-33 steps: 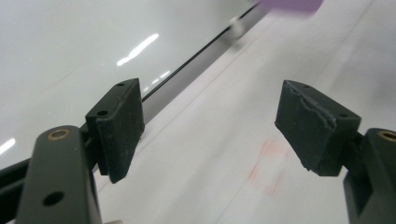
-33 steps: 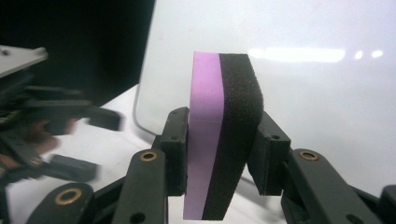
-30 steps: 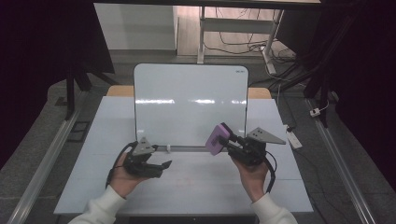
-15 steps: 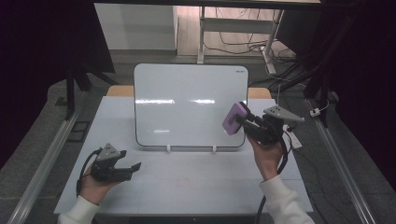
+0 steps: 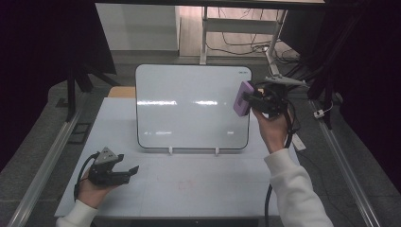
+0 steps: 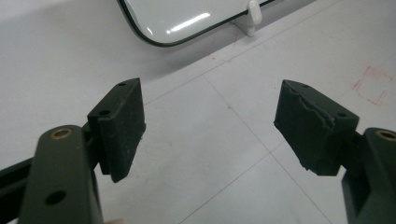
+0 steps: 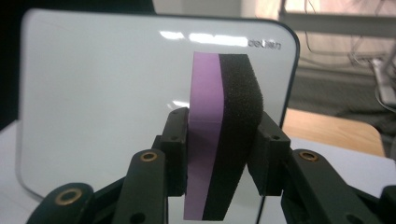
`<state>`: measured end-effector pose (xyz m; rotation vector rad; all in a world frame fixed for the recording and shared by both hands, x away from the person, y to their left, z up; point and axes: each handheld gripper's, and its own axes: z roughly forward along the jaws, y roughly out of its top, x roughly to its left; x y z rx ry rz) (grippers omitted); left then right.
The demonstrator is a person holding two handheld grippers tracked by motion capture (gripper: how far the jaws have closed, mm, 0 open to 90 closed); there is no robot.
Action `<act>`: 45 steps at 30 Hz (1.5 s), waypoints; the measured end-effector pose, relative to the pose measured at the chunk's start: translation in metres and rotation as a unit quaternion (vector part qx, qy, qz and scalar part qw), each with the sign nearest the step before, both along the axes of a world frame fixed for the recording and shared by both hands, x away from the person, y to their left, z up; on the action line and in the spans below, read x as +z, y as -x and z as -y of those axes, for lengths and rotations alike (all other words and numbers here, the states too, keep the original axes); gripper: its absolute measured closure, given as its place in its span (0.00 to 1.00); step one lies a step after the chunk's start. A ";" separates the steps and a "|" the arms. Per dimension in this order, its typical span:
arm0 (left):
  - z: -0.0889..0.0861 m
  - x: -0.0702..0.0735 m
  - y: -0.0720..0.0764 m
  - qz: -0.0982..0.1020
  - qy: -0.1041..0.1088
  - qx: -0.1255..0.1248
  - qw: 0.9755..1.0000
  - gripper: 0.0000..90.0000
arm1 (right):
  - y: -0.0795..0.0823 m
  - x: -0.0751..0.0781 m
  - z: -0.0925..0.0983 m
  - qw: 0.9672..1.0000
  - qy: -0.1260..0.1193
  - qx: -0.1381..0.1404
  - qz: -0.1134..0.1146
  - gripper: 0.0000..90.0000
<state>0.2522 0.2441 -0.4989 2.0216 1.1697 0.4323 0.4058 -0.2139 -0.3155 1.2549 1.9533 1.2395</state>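
- Between your right gripper's [image 7: 218,144] jaws sits the whiteboard eraser [image 7: 219,135], purple back on one side and black foam on the other, clamped firmly at its lower half and standing upright.
- At the whiteboard's [image 5: 189,104] three o'clock edge, near the top corner, is where that eraser [image 5: 241,98] now hangs; a second ago it was down at the board's bottom rail, so you have lifted it up and out to the right.
- Your left gripper [image 5: 126,172] has meanwhile pulled away from the rail to about eight o'clock on the table [image 5: 198,189], jaws spread wide with nothing between them, resting low over the bare top.
- From that, I judge the handover finished and a wipe about to begin: the foam looks to face the board, though whether it touches the surface I cannot tell.
- No marks show on the board, so choose your starting corner freely.
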 end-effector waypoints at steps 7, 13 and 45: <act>0.000 0.002 -0.002 0.003 0.006 -0.005 1.000 0.28 | -0.043 0.002 -0.015 0.998 0.031 -0.040 -0.049 0.68; 0.004 0.002 -0.004 0.005 0.004 -0.012 1.000 0.28 | -0.064 0.003 -0.023 0.997 0.020 -0.064 -0.041 0.68; -0.011 0.005 0.009 0.015 0.040 0.007 0.999 0.28 | 0.072 -0.085 0.060 0.991 -0.019 0.122 0.059 0.38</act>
